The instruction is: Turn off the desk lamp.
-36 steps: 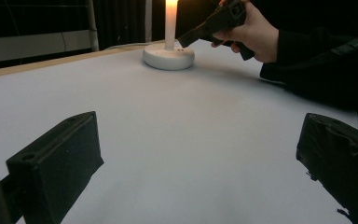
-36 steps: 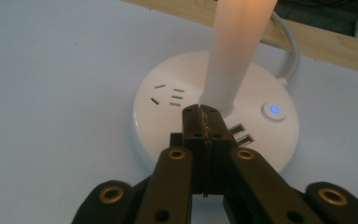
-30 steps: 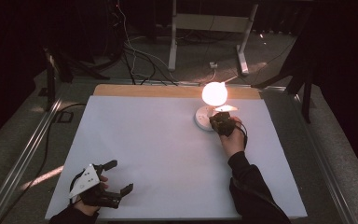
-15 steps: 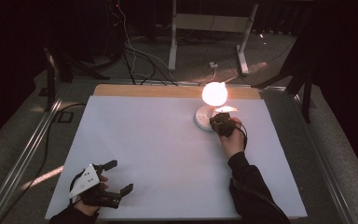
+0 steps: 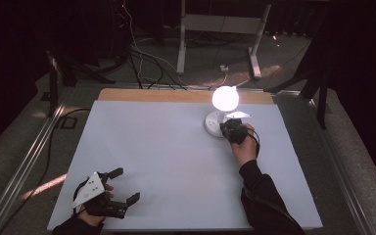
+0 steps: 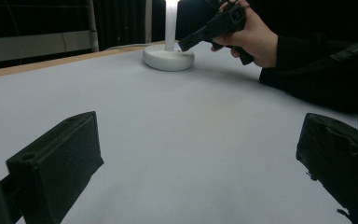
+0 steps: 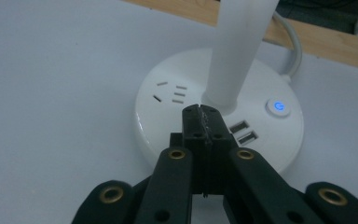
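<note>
A white desk lamp with a glowing round head [image 5: 225,98] stands on a round white base [image 5: 213,124] at the table's far right. The base [image 7: 177,100] carries socket holes, two USB ports and a lit blue power button [image 7: 279,107]. My right gripper [image 7: 201,112] is shut with nothing between its jaws, its tips hovering over the base next to the lamp's stem [image 7: 235,51]. It also appears at the base [image 5: 225,128] in the high view and beyond the left jaws [image 6: 186,44]. My left gripper [image 5: 125,185] rests open near the table's front left corner, jaws wide apart [image 6: 191,163].
The white sheet [image 5: 166,161] covers the table, with a wooden strip [image 5: 147,94] along its far edge. The lamp's cord [image 7: 292,46] runs off the back. Cables and a metal stand [image 5: 215,29] sit on the dark floor beyond.
</note>
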`<state>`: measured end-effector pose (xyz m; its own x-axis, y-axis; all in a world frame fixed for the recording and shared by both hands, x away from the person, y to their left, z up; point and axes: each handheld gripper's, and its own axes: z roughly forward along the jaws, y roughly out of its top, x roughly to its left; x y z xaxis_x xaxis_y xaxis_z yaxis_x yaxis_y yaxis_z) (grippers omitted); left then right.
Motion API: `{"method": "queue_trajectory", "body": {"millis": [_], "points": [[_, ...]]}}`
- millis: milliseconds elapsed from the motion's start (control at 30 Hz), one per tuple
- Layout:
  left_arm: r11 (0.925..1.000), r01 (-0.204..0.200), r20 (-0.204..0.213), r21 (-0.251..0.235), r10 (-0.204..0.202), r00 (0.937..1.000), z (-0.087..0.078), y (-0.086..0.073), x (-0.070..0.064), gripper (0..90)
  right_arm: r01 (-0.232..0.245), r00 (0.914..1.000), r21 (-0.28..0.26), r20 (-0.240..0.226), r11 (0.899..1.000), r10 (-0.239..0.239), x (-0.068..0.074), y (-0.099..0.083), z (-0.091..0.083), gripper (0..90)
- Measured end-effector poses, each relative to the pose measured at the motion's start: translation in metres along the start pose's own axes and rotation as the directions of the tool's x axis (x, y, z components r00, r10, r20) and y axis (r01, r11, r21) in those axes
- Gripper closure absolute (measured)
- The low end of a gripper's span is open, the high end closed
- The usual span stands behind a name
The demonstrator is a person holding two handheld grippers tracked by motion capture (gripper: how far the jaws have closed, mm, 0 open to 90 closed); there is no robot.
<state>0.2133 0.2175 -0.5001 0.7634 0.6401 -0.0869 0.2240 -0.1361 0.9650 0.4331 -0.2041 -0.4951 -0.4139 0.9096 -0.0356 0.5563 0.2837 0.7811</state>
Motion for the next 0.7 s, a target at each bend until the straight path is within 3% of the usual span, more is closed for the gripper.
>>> {"method": "queue_trajectory", "body": {"millis": [367,700], "points": [[1.0000,-0.002,0.000,-0.002,0.002,1.0000,-0.0004,0.0004,-0.0006,0.6,-0.004,1.0000,-0.019,-0.003,1.000,0.004,-0.0019,0.0110,-0.0086,90.0],[1.0000,-0.004,0.000,-0.002,0.004,1.0000,-0.0006,0.0005,-0.0008,0.6,-0.010,0.9999,-0.001,0.002,1.000,0.010,-0.0019,0.0061,-0.0024,90.0]]}}
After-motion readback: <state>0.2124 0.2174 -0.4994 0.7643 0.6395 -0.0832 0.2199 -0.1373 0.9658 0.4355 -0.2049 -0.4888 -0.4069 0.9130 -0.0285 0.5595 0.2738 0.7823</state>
